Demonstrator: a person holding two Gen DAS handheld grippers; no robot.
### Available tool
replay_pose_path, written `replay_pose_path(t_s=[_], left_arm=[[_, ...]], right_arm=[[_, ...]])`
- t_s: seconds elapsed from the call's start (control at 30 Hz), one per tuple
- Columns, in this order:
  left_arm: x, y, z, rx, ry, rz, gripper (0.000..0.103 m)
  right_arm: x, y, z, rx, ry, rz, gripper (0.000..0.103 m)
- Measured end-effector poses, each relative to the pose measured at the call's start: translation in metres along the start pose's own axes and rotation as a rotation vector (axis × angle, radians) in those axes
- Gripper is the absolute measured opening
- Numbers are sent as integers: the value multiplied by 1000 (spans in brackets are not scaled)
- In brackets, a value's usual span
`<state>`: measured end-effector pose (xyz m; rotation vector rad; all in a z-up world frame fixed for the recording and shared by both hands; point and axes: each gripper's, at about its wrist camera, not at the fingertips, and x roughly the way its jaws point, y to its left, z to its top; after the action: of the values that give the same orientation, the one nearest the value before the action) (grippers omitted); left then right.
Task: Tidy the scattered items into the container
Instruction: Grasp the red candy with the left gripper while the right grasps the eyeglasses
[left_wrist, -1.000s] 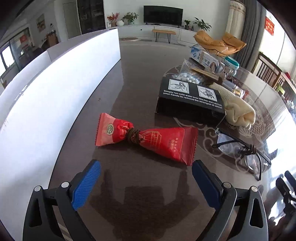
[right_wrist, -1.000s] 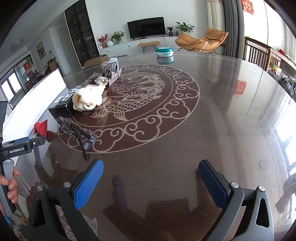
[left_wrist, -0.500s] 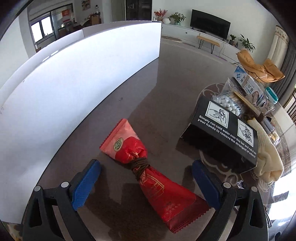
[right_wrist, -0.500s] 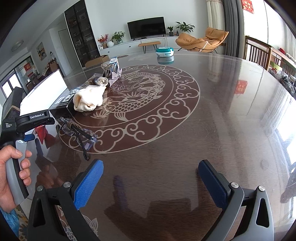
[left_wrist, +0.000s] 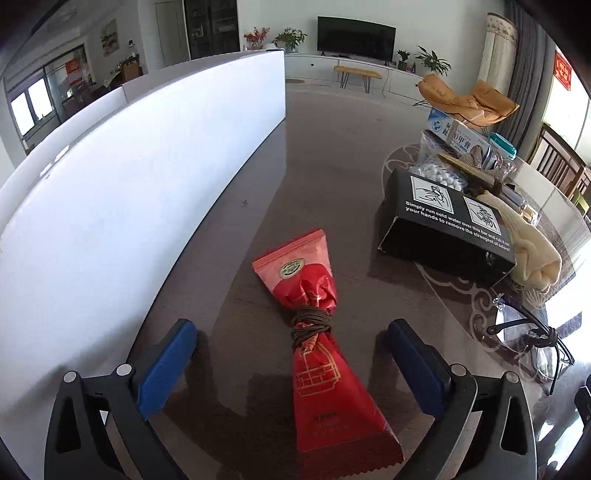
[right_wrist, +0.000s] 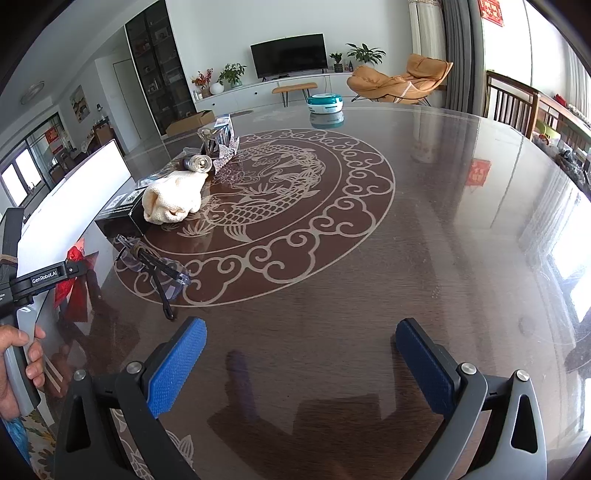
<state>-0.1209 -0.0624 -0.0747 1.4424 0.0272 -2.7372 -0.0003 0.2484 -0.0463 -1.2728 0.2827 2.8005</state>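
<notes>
A red snack packet (left_wrist: 317, 332), tied round its middle with brown cord, lies on the dark table and points away from me. My left gripper (left_wrist: 291, 365) is open and straddles it, one blue pad on each side, not touching. The white container wall (left_wrist: 140, 177) stands close on the left. My right gripper (right_wrist: 301, 365) is open and empty above bare table. In the right wrist view the left gripper's body (right_wrist: 44, 277) and the packet (right_wrist: 74, 291) show at the far left.
A black box (left_wrist: 447, 221), a cream cloth (left_wrist: 532, 251) and clear glasses (left_wrist: 532, 343) lie to the right of the packet. A toothpaste box (left_wrist: 458, 134) and small items sit behind them. A teal tub (right_wrist: 325, 103) stands at the far table edge.
My left gripper has swung round and closed in on the packet, which now lies lengthwise between the open pads. The right gripper has stayed still.
</notes>
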Motion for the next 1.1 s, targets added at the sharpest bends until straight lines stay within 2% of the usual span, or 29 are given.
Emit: replay_pose_path(t_s=[0.03,0.07,0.1,0.13,0.2,0.27,0.3,0.33,0.43,0.5,0.57,0.63,0.83,0.93,0.97,1.0,1.03,1.07,1.1], left_arm=[[0,-3,0,16,-5,-9,103],[-3,-4,-3,29,-21,-22,93],[-6,-6,-4,45,-39,-32,77],[-10,-8,-7,63,-55,-43,70],[-15,-13,-11,104,-73,-67,45],[-18,-16,-14,134,-79,-87,33],[-22,-14,-15,148,-79,-98,30],[-23,-12,-17,160,-80,-110,30],[-25,-3,-19,157,-75,-166,29],[-23,1,-17,138,-72,-195,28],[-24,0,-17,141,-73,-191,28],[-23,-3,-17,151,-74,-178,28],[-27,-3,-20,150,-74,-179,28],[-26,-3,-20,152,-75,-176,28],[-26,-2,-21,152,-75,-176,28],[-26,-3,-21,153,-75,-174,28],[-27,-4,-21,156,-76,-170,28],[-26,-5,-21,160,-76,-165,28],[-26,-6,-21,167,-78,-161,28]], right_arm=[[0,-1,0,4,-1,1,103],[-1,-2,-1,8,-2,4,103],[-1,-3,-1,12,-2,10,103],[-1,-4,-1,15,-3,17,103],[-2,-5,-1,18,-8,47,103],[-3,-5,-1,12,-9,83,103],[-2,-3,-1,4,-6,92,103],[-2,-1,-1,-14,0,98,103],[0,15,-1,-140,32,219,103],[7,35,2,-246,77,222,103],[15,57,7,-369,88,219,103],[30,79,12,-487,97,177,103],[71,122,38,-603,134,287,103],[81,139,47,-626,174,290,103],[79,141,48,-620,155,290,93],[75,142,48,-613,120,294,58],[73,141,48,-608,98,281,34],[72,140,46,-600,90,263,25],[71,140,44,-592,80,253,24]])
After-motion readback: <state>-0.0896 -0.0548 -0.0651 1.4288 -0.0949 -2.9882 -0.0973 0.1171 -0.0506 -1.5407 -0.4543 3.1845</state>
